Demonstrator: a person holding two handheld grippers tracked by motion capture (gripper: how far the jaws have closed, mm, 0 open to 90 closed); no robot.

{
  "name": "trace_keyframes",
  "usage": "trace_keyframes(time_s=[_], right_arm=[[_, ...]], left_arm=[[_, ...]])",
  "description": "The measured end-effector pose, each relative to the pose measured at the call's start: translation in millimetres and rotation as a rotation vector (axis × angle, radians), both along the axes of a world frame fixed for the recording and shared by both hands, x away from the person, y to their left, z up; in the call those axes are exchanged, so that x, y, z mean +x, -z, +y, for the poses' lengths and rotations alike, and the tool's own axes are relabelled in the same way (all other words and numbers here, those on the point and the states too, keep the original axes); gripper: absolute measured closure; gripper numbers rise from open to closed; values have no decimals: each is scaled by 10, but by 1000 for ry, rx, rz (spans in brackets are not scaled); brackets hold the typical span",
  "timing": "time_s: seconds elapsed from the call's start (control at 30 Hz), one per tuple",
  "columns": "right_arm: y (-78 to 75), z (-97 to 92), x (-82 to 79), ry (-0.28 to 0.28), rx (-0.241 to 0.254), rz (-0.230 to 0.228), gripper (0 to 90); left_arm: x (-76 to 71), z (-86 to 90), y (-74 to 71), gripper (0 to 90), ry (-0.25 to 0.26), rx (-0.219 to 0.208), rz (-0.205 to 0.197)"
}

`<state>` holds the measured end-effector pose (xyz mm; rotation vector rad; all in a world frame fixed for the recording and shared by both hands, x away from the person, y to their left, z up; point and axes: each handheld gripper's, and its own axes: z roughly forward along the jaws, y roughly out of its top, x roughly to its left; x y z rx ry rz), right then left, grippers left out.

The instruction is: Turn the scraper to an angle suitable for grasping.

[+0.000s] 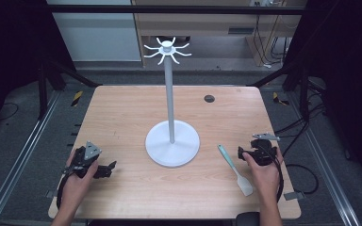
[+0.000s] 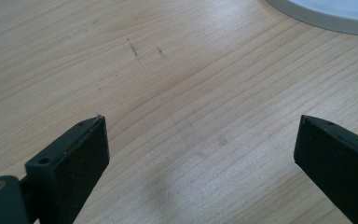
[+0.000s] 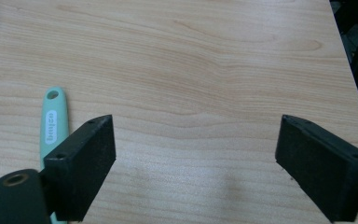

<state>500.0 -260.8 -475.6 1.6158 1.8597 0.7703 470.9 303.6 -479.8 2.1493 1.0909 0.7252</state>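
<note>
We see a white stand (image 1: 172, 141) rising from the middle of the wooden table (image 1: 122, 113), its round base broad and its thin pole topped by a ring of curved hooks (image 1: 167, 51). A small dark round cap (image 1: 209, 98) sits in the tabletop behind it. A spatula (image 1: 234, 169) with a mint-green handle and a white blade lies flat to the right of the base, apart from it, handle end pointing away from us.

Our right gripper (image 1: 245, 153) rests low just beside the spatula's handle without touching it, jaws spread wide over bare wood. Our left gripper (image 1: 104, 170) sits low at the near left, pointing toward the base, jaws likewise spread wide with nothing between them.
</note>
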Motion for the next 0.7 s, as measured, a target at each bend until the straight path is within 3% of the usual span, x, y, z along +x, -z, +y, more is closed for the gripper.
trace_keyframes(time_s=[0.1,0.23,0.4,0.47,0.5,0.63,0.7], right_arm=[[-20,38,-2,-10,-3,-1,235],[-116,160,-34,-24,40,8,333],[-242,351,78,-93,-1,18,447],[-262,380,133,-116,80,38,511],[-264,397,162,-130,96,30,550],[-181,412,196,-150,53,23,711],[-159,406,191,-166,63,14,774]], left_arm=[[2,-5,1,29,2,1,0],[2,-4,4,29,2,7,0],[-7,19,-2,29,-7,9,-5],[-7,13,-1,29,-4,10,-5],[-6,13,-1,29,-5,8,-4],[4,18,2,30,-8,11,-4],[6,3,5,30,-3,12,-4]])
